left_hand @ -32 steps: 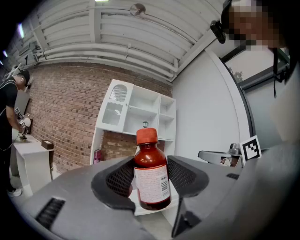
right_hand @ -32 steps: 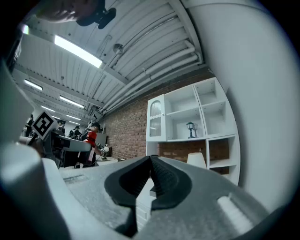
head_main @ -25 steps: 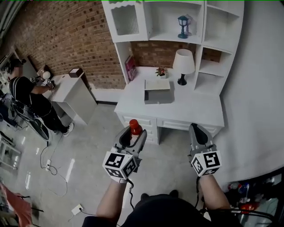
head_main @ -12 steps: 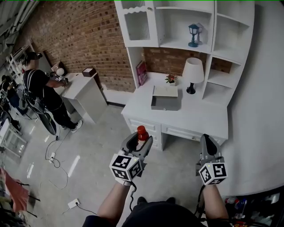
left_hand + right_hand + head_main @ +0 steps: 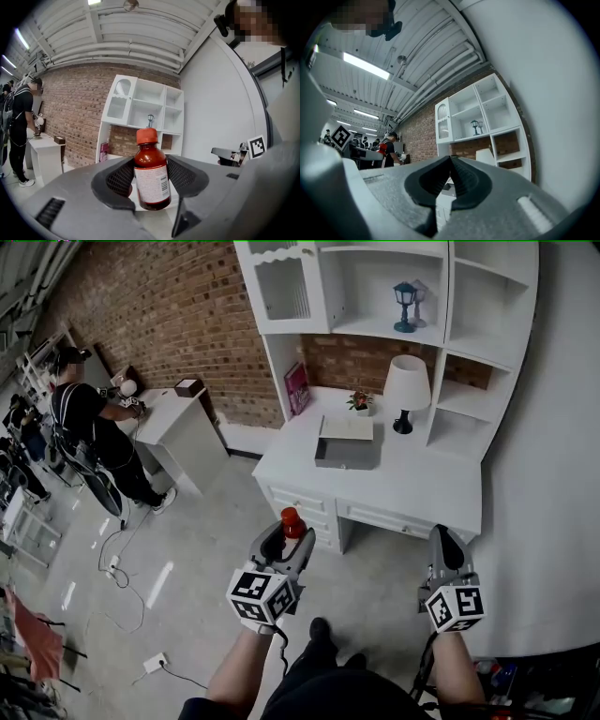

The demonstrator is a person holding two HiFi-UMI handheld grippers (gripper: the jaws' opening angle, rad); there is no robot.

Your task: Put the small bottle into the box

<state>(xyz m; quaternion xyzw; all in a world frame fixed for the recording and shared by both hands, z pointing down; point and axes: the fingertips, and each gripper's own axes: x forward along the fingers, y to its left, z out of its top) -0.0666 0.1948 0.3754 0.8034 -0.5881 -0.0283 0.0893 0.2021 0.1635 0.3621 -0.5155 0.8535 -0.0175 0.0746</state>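
Your foot (image 5: 319, 628) has swung forward; the box (image 5: 345, 454) remains well ahead. Left gripper (image 5: 289, 536) fingers (image 5: 119, 178) clamp the small bottle (image 5: 151, 176); right gripper (image 5: 444, 534) fingers closed, empty.

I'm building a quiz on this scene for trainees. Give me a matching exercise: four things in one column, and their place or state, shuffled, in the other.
Things
1. small bottle
2. box
3. lamp
4. right gripper

Place or state
a. shut, nothing between its jaws
b. grey, on the white desk
c. clamped upright in the left gripper
d. white shade, black base, to the right of the box in the head view

Pairs: 1-c, 2-b, 3-d, 4-a
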